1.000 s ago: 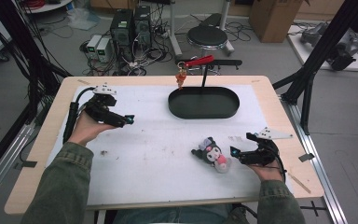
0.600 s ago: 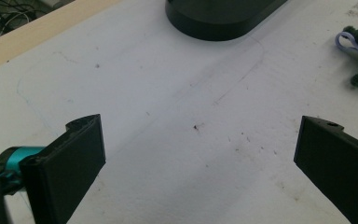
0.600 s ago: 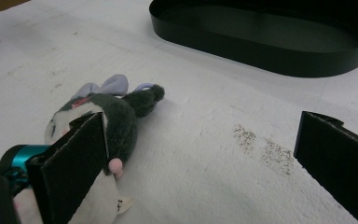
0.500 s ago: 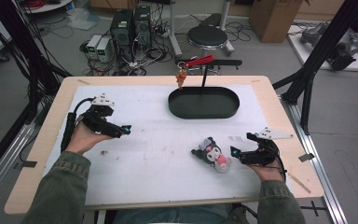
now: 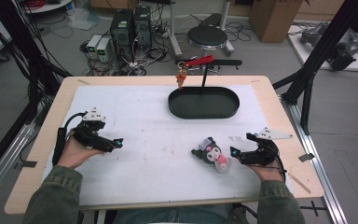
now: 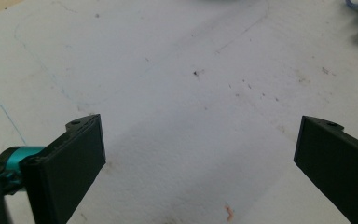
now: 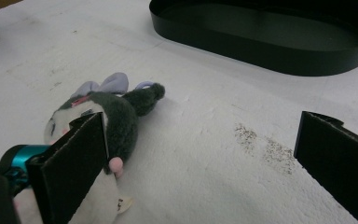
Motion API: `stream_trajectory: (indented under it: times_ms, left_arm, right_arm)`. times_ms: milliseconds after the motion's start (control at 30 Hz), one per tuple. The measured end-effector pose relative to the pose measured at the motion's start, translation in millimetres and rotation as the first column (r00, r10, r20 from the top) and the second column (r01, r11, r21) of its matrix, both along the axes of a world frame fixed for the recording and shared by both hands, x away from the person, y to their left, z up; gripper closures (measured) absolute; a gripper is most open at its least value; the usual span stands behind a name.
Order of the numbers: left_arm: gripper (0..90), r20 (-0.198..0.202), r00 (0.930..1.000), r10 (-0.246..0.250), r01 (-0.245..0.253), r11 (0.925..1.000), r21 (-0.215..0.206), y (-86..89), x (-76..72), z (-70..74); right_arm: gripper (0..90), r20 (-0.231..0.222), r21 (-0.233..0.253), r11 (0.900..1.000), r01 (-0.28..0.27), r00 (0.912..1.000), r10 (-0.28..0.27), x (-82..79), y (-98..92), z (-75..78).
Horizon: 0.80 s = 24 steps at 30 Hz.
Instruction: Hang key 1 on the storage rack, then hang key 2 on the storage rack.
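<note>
1. Left tongs (image 5: 117,142) sit low over the left part of the surface (image 5: 144,116), near its front-left corner, pointing toward the middle. The jaws are spread wide, and in the left gripper view there's just bare white sheet with a few specks and faint pen lines between them. A left hand (image 5: 74,151) holds them from behind, with the cable looping off toward the left edge.

2. The plush toy (image 5: 210,153) lies on its side right of centre, toward the front edge of the surface. Dark grey head, white face, purple ears, pink bit at the bottom end.

3. Behind it, toward the back edge, is the black oval tray (image 5: 204,110), with a thin post rising from it and a red clip (image 5: 199,61) on top holding a small orange charm (image 5: 181,79).

4. Right tongs (image 5: 233,153) are just beside the plush, on its right, aimed left at it. Also spread wide, gripping nothing. In the right gripper view the toy lies at that view's left jaw, partly behind it, so it's off to one side of the gap, not centred; whether the jaw touches it I can't tell.

5. The right hand (image 5: 263,163) rests near the front-right corner.
</note>
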<state>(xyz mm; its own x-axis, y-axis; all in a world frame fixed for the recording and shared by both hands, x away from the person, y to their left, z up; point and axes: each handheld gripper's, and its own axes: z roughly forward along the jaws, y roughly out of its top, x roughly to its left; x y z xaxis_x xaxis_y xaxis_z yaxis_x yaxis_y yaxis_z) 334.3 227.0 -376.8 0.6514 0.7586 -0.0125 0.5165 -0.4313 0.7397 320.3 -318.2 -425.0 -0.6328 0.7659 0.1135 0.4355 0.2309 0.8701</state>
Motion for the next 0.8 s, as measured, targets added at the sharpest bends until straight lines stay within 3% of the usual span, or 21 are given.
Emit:
stream_trajectory:
  times_ms: [267, 367, 533, 667, 800]
  left_arm:
    - [2.3, 0.026, 0.9995, 0.019, -0.018, 0.9998, -0.007, 9.9, -16.9, -15.9]
    - [2.3, 0.022, 0.9997, 0.009, -0.009, 1.0000, 0.004, 11.5, -23.8, -20.9]
    - [2.3, 0.011, 0.9999, 0.002, -0.002, 1.0000, 0.004, 19.4, -35.5, -30.9]
    - [2.3, -0.026, 0.9997, -0.005, 0.004, 0.9994, -0.034, 31.0, -43.3, -37.8]
    - [2.3, -0.027, 0.9996, 0.011, -0.013, 0.9991, -0.040, 40.9, -51.8, -41.5]
  right_arm:
    - [1.8, -0.018, 0.004, 1.000, 0.003, 0.9998, -0.003, 0.9, 1.4, 5.8]
    - [1.8, -0.018, 0.029, 1.000, 0.001, 0.9998, 0.000, 1.4, 2.6, 13.3]
    - [1.8, -0.040, 0.030, 0.999, -0.022, 0.9990, 0.023, 2.5, 10.1, 24.6]
    - [1.8, -0.044, -0.009, 0.999, -0.045, 0.9981, 0.044, 1.0, 20.5, 28.9]
    - [1.8, -0.048, -0.073, 0.994, -0.079, 0.9960, 0.076, -0.4, 34.6, 29.1]
